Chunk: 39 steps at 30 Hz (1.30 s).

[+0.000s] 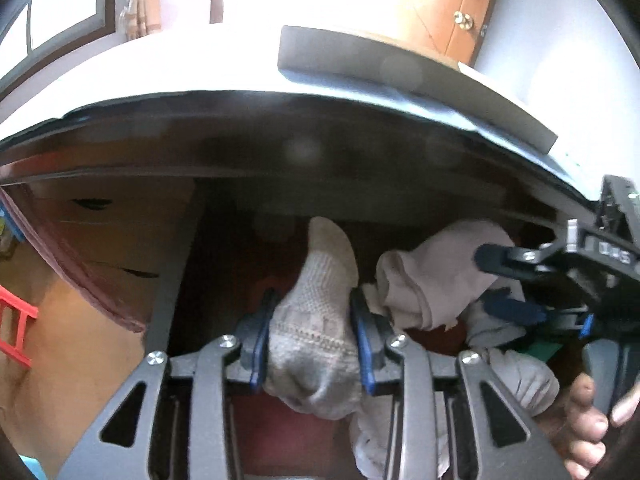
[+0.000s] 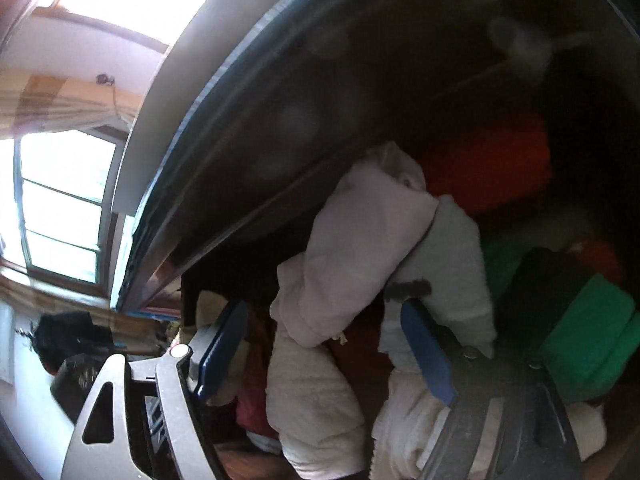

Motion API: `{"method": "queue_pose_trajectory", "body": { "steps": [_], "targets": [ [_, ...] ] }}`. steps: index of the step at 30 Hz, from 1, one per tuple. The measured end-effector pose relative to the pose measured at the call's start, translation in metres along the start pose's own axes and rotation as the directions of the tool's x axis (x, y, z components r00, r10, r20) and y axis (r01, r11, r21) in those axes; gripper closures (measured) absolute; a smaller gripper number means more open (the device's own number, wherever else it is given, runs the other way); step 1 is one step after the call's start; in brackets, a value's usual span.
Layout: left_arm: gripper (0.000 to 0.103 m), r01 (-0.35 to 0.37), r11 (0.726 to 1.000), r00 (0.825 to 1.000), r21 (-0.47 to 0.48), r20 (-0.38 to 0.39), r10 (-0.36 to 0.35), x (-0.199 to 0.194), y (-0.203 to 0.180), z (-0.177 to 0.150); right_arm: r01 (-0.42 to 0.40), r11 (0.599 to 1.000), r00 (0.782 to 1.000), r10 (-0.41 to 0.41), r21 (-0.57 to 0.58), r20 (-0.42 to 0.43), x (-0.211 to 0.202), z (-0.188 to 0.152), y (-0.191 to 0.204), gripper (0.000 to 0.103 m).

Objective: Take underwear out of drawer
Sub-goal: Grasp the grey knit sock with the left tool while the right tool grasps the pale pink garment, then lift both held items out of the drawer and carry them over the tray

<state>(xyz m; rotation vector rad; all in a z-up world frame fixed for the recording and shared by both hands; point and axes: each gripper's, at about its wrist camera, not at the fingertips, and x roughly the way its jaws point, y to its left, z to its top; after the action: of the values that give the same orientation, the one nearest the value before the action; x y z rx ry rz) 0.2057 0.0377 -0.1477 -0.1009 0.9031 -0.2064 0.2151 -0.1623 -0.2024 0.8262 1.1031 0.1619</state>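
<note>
Dark drawer [image 1: 360, 168] depths; clothes indistinct

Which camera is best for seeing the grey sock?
The left wrist view: the grey sock sits in the middle, pinched by the left gripper. In the right wrist view I cannot pick it out among the piled clothes.

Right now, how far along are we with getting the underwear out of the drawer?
Done: the drawer is open. In hand: the left tongs are clamped on a grey knit sock, not underwear. The right tongs are open around the pale pink garment, not yet gripping. Left: everything, since nothing has left the drawer.
</note>
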Motion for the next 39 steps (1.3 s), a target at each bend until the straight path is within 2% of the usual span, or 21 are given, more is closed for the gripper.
{"method": "queue_pose_trajectory", "body": {
  "steps": [4,13,14,15,16,17,18,20,25,29,35,39],
  "targets": [
    [0.069,0.007,1.000,1.000,-0.001,0.014,-0.007,-0.002,-0.001,-0.003,-0.016,0.999,1.000,0.016,0.041,-0.007,0.010,0.000,0.001,0.030],
    [0.069,0.021,1.000,1.000,0.005,0.012,-0.021,-0.010,0.016,-0.004,0.074,0.993,0.996,-0.078,0.092,0.043,0.035,-0.004,0.010,0.030],
    [0.069,0.019,1.000,1.000,0.003,0.013,-0.020,-0.008,0.015,-0.002,0.082,0.992,0.995,-0.087,0.099,0.052,0.038,-0.006,0.010,0.034],
    [0.069,0.016,1.000,1.000,0.003,0.014,-0.016,-0.008,0.016,-0.002,0.086,0.991,0.994,-0.092,0.102,0.055,0.041,-0.007,0.010,0.047],
    [0.069,0.014,1.000,1.000,0.003,0.012,-0.014,-0.006,0.015,0.000,0.088,0.991,0.994,-0.094,0.101,0.054,0.044,-0.007,0.008,0.054],
    [0.069,0.016,1.000,1.000,0.001,0.012,-0.016,-0.006,0.012,0.001,0.082,0.992,0.995,-0.087,0.100,0.045,0.046,-0.008,0.007,0.071],
    [0.069,0.012,1.000,1.000,0.001,0.014,-0.012,-0.006,0.012,0.001,0.048,0.992,0.998,-0.052,0.115,0.033,0.047,-0.009,0.003,0.077],
    [0.069,0.004,1.000,1.000,0.007,0.018,-0.004,-0.005,0.009,0.001,0.028,0.993,0.999,-0.032,0.112,0.034,0.045,-0.010,0.002,0.082],
    [0.069,-0.028,0.999,0.999,0.018,0.021,0.028,-0.005,0.001,-0.002,0.022,0.999,0.999,-0.024,0.049,0.046,0.033,-0.019,0.010,0.083],
    [0.069,-0.087,0.995,0.996,0.043,0.026,0.086,-0.006,-0.008,-0.004,0.025,0.997,0.998,-0.021,-0.075,0.057,0.019,-0.027,0.025,0.083],
    [0.069,-0.153,0.986,0.988,0.073,0.032,0.151,-0.009,-0.020,-0.009,0.057,0.954,0.994,-0.026,-0.295,0.107,-0.018,-0.053,0.053,0.083],
    [0.069,-0.159,0.983,0.987,0.087,0.047,0.155,-0.020,-0.030,-0.013,0.085,0.927,0.987,-0.028,-0.366,0.159,-0.039,-0.070,0.060,0.084]
  ]
}}
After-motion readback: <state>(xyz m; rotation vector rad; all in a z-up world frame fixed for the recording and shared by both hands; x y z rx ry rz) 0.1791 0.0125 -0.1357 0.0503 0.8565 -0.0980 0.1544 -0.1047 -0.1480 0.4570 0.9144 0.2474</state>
